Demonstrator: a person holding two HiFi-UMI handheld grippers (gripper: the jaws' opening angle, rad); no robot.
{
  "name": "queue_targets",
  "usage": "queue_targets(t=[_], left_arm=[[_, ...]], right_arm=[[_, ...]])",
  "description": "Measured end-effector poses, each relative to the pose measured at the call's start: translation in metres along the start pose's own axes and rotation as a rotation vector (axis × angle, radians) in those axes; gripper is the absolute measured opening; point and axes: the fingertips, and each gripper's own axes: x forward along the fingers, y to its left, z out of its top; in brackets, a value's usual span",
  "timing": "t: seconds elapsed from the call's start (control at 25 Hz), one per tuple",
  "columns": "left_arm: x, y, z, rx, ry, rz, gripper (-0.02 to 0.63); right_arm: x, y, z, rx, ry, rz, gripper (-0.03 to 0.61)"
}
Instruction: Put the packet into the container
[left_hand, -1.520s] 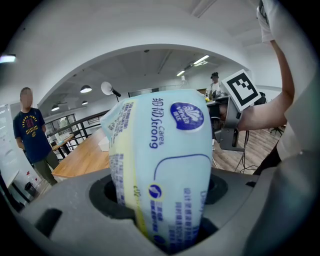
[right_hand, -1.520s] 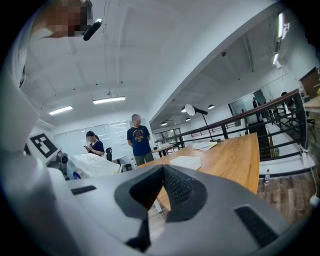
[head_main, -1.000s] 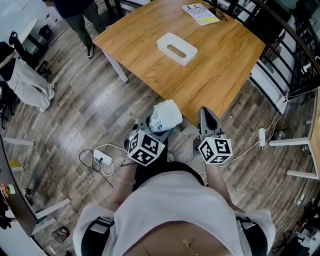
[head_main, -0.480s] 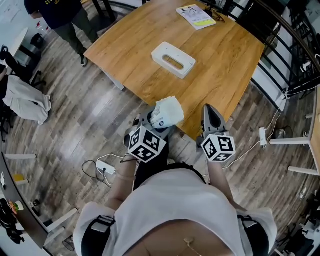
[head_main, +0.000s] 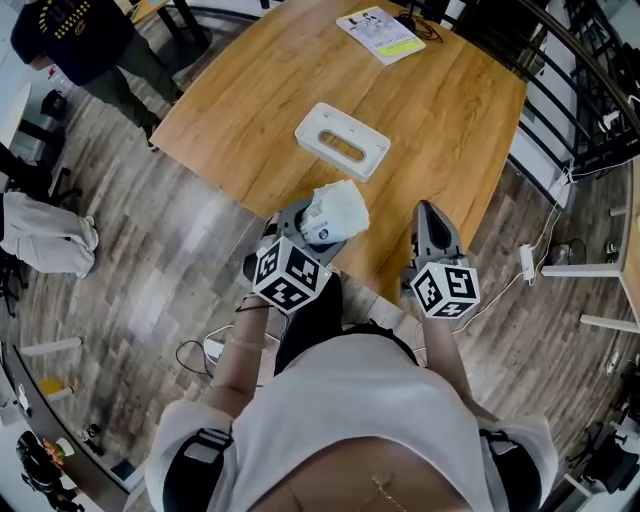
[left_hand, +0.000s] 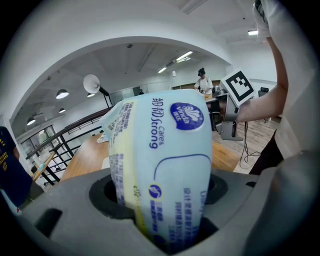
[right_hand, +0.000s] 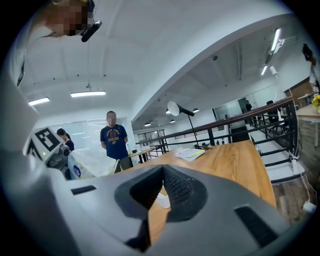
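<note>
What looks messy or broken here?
Nothing is spilled or broken. The packet is clamped in the left gripper, and the container lies flat on the table. Only a loose cable trails on the floor.

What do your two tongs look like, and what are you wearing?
The left tongs and right tongs are chunky grey plastic with dark hollows by the pads. A white cube sits on each, left and right, printed with black square patterns. The person wears a white top with dark shoulder straps; the forearms have no sleeves.
</note>
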Motion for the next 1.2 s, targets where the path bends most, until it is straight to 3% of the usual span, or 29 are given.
queue_targets(t=[0.88,1.2], left_arm=[[0.100,0.122,0.033,0.446,0.104,-0.219,0.330],[0.130,0.133,0.019,0.621,0.165,-0.365,0.330]], right_arm=[[0.105,-0.021,0.013,0.021,0.022,-0.047,0.011],[0.124,-0.030,0.009,0.033,0.043,-0.079,0.011]])
